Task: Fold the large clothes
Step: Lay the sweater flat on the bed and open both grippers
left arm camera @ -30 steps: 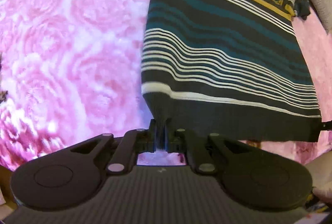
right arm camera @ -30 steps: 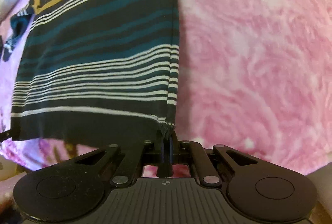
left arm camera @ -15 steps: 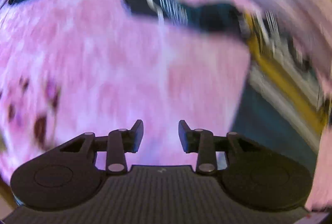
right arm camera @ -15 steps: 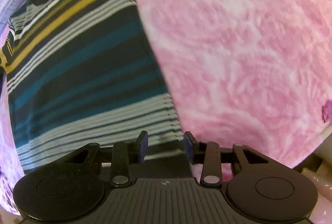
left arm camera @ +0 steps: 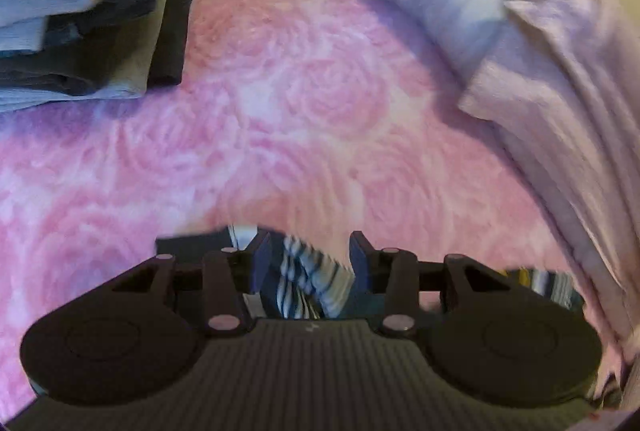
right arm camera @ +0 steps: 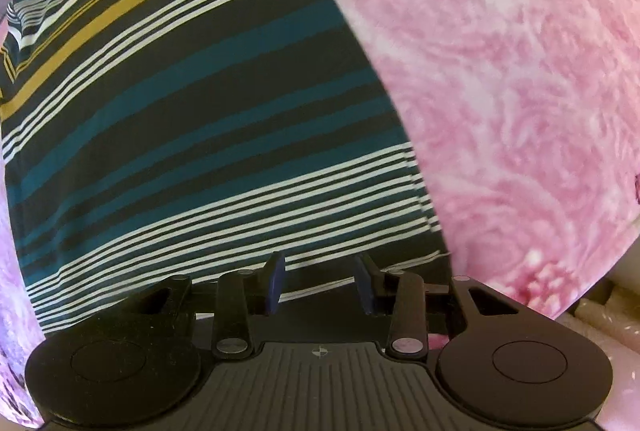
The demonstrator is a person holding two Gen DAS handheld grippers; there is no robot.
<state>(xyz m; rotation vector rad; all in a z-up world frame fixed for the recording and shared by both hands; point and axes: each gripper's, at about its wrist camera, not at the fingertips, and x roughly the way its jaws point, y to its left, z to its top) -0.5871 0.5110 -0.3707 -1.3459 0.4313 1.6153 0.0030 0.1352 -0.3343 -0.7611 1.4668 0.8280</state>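
Observation:
A dark striped shirt (right arm camera: 192, 103) with teal, white and mustard bands lies flat on the pink rose-patterned bedspread (right arm camera: 500, 71), collar at the far end. My right gripper (right arm camera: 320, 281) hovers open over its bottom hem, nothing between the fingers. In the left wrist view, a striped sleeve of the shirt (left arm camera: 308, 279) lies under and between the fingers of my open left gripper (left arm camera: 306, 263); the jaws stand apart on either side of the cloth and are not closed on it. More striped cloth (left arm camera: 536, 281) peeks past the gripper body on the right.
A stack of folded clothes (left arm camera: 68, 15) in blue, cream and dark tones sits at the far left of the bed. Pale pillows and a lilac sheet (left arm camera: 560, 79) line the far right. The bed edge (right arm camera: 592, 287) falls away at the right.
Both grippers let go of the shirt's hem corners and opened. The left gripper swung away left and forward to the sleeve; the right drew back slightly over the hem.

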